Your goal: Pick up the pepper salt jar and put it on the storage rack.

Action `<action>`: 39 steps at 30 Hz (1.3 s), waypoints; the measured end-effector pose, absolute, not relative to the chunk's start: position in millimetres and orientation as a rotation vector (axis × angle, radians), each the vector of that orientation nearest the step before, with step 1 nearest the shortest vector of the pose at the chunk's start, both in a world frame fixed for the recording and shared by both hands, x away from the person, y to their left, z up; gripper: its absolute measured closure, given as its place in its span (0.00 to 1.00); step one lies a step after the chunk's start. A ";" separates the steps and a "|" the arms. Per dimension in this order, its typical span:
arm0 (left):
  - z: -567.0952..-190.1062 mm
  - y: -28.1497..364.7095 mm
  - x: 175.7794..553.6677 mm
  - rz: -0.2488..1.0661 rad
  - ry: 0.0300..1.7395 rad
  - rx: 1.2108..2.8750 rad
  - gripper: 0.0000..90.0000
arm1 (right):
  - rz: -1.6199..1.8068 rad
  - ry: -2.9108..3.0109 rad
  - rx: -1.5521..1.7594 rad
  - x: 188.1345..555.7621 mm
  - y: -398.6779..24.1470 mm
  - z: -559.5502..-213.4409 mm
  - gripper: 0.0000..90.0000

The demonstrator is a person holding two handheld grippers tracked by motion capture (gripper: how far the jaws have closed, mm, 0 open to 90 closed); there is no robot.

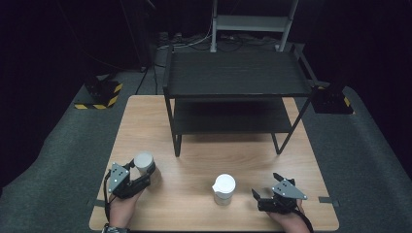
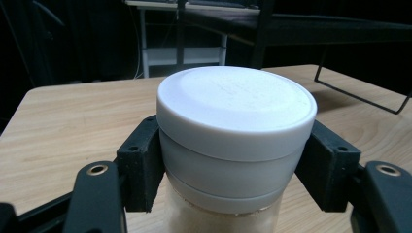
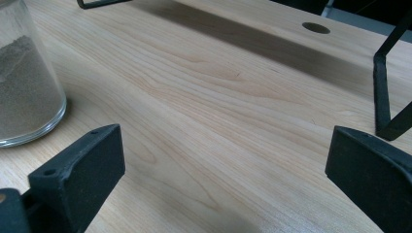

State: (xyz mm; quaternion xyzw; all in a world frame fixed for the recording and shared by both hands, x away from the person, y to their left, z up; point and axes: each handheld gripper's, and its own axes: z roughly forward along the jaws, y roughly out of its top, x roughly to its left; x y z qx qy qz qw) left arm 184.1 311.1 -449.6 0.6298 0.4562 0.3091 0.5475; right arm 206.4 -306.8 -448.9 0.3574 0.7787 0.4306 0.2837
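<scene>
In front of the black two-tier metal shelf, toward its left leg, the left gripper has its fingers closed on the white lid band of a clear glass jar of pale powder, which stands on the light wooden worktop. A second white-lidded glass jar stands before the shelf's middle, and the right gripper rests near the shelf's right leg with its fingers wide apart, holding nothing. The hold sits high, on the lid rather than the glass; I judge that a lift could loosen a poorly seated lid or let the heavy body swing and slip.
</scene>
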 end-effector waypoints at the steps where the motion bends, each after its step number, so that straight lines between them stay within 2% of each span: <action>1: -449.0 310.6 183.6 0.729 1.080 1.487 0.37 | 1.152 2.084 0.956 206.4 -306.7 -448.9 0.00; 17: -420.7 295.8 178.0 0.706 1.015 1.475 0.37 | 1.157 2.088 0.955 207.0 -307.6 -448.8 0.00; 39: -361.4 281.2 189.9 0.722 0.926 1.443 0.37 | 1.167 2.088 0.956 207.5 -309.1 -449.2 0.00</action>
